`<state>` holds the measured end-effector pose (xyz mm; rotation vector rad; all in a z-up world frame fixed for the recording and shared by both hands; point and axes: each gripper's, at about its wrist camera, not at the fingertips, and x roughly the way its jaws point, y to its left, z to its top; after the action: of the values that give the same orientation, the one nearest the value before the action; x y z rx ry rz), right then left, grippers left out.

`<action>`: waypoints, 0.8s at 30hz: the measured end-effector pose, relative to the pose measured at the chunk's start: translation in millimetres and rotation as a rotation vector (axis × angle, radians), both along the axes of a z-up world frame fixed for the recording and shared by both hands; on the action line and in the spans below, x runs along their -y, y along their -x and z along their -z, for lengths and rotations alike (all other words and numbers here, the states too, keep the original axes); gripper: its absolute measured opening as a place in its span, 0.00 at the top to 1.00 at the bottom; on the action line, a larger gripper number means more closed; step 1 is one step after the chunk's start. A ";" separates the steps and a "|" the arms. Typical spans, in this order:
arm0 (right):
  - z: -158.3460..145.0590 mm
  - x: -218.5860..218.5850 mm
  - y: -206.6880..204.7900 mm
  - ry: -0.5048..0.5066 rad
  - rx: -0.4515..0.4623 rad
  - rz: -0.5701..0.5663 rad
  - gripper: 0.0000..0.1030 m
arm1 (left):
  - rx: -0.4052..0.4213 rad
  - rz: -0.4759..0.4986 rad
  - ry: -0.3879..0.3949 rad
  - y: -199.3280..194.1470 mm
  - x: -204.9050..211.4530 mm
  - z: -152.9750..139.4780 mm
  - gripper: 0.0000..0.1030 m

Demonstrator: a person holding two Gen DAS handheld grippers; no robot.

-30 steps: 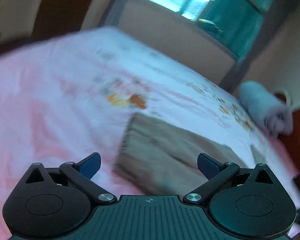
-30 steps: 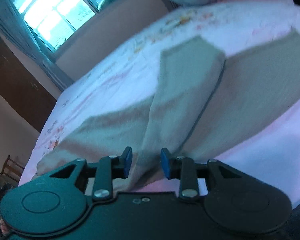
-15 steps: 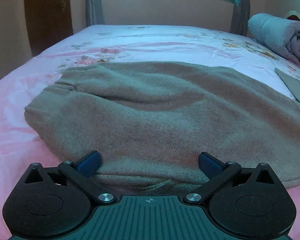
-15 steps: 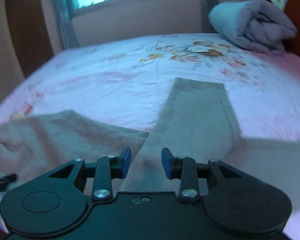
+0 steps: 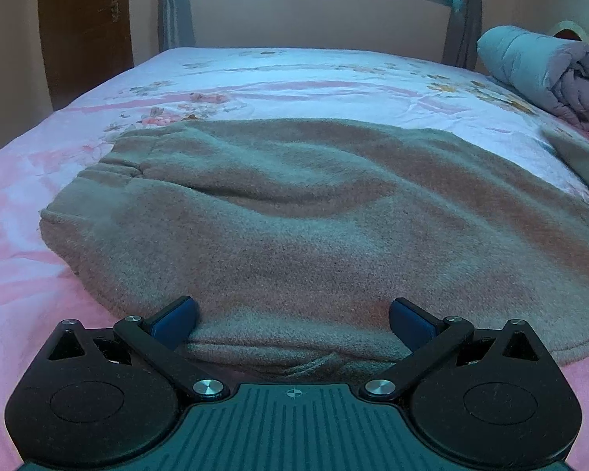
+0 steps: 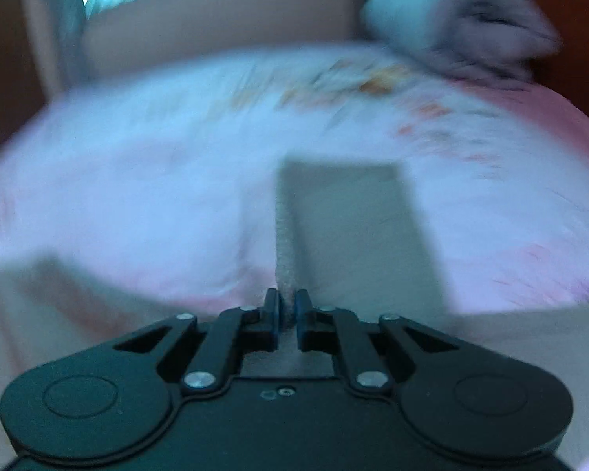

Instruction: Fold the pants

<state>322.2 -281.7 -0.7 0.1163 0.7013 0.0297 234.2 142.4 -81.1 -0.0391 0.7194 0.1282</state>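
Grey-brown fleece pants [image 5: 294, 216] lie spread on the pink floral bed; the left wrist view shows their wide upper part with the elastic waistband at the left. My left gripper [image 5: 292, 320] is open, its blue pads resting on the near edge of the fabric. In the blurred right wrist view a pant leg [image 6: 353, 227] runs away from me across the bed. My right gripper [image 6: 288, 310] is shut on the near edge of that leg.
The bed sheet [image 5: 294, 74] stretches to a wall under a window. A rolled grey quilt [image 5: 542, 70] lies at the far right, also in the right wrist view [image 6: 459, 19]. A brown door [image 5: 82, 31] stands at the left.
My right gripper has closed from part-open onto the pant leg and its view is blurred by motion. My left gripper has dropped to the pants' near edge, still open.
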 end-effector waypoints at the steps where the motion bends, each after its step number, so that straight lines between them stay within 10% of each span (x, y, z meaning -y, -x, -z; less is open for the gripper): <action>1: -4.1 24.0 22.5 -0.042 0.028 0.059 1.00 | 0.005 0.002 0.002 0.6 -0.4 0.5 0.00; 8: 45.2 153.2 132.5 -0.240 -0.101 0.427 0.95 | 0.016 0.009 0.007 1.5 -1.7 1.0 0.00; 13: 35.5 186.5 157.4 -0.416 0.026 0.380 0.82 | 0.011 0.010 0.005 0.9 -1.7 0.1 0.00; 16: 36.7 205.4 141.7 -0.575 0.065 0.372 0.38 | 0.010 0.008 0.006 1.3 -0.9 -0.5 0.00; 24: 66.1 228.6 70.5 -0.768 0.070 0.360 0.63 | 0.015 -0.002 0.001 2.2 0.3 -0.7 0.00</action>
<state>251.7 -510.3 -66.8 0.9715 0.5595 -0.0432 232.0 142.1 -80.4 -0.0419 0.7050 0.1294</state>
